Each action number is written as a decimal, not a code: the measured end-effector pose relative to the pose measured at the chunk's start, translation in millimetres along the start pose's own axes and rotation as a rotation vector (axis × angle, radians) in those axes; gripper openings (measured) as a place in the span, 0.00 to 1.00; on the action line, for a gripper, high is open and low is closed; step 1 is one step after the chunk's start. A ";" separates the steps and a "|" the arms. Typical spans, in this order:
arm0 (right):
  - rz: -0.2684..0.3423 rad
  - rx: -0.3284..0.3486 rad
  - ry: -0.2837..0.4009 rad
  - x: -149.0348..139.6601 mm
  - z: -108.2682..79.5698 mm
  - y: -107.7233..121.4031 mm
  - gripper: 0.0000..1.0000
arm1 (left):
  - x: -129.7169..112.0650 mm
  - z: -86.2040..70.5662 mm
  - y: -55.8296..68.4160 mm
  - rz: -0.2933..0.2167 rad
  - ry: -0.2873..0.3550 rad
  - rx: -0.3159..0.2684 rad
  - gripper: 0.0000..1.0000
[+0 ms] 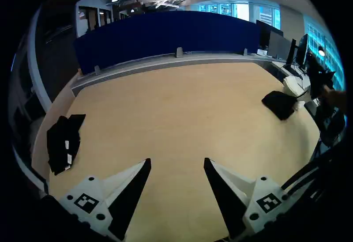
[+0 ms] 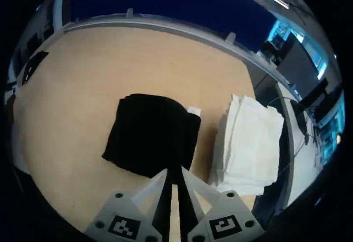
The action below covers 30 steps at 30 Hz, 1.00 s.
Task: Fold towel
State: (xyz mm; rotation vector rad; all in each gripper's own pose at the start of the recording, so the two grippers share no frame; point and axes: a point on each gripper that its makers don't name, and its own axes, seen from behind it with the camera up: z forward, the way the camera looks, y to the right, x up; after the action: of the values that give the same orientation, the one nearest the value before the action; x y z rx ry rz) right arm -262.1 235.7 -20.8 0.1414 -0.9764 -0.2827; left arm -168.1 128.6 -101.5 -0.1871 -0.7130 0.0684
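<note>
A folded black towel (image 2: 152,131) lies flat on the wooden table (image 2: 88,78), with a small white tag at its right corner. My right gripper (image 2: 175,171) hovers at the towel's near edge, its fingers shut to a thin slit with nothing visible between them. From the left gripper view the same towel (image 1: 280,104) sits at the table's far right, and the right gripper (image 1: 324,83) hangs beyond it, held by a hand. My left gripper (image 1: 176,161) stands open over bare table (image 1: 176,109), holding nothing.
A stack of folded white towels (image 2: 251,140) lies right of the black one, near the table's edge. A loose heap of black towels (image 1: 64,142) lies at the left edge. A blue partition (image 1: 167,34) runs along the far side, with monitors (image 1: 282,45) at the right.
</note>
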 end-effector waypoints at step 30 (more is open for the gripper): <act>0.161 -0.010 -0.073 -52.4 37.5 -15.0 0.07 | 3.2 2.0 3.4 0.020 -0.012 0.009 0.88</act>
State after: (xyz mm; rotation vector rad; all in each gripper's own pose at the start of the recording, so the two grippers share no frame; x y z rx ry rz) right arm -323.5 237.4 -45.4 0.0427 -1.0528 -0.1455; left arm -167.0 132.7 -98.7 -0.1857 -0.7223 0.0922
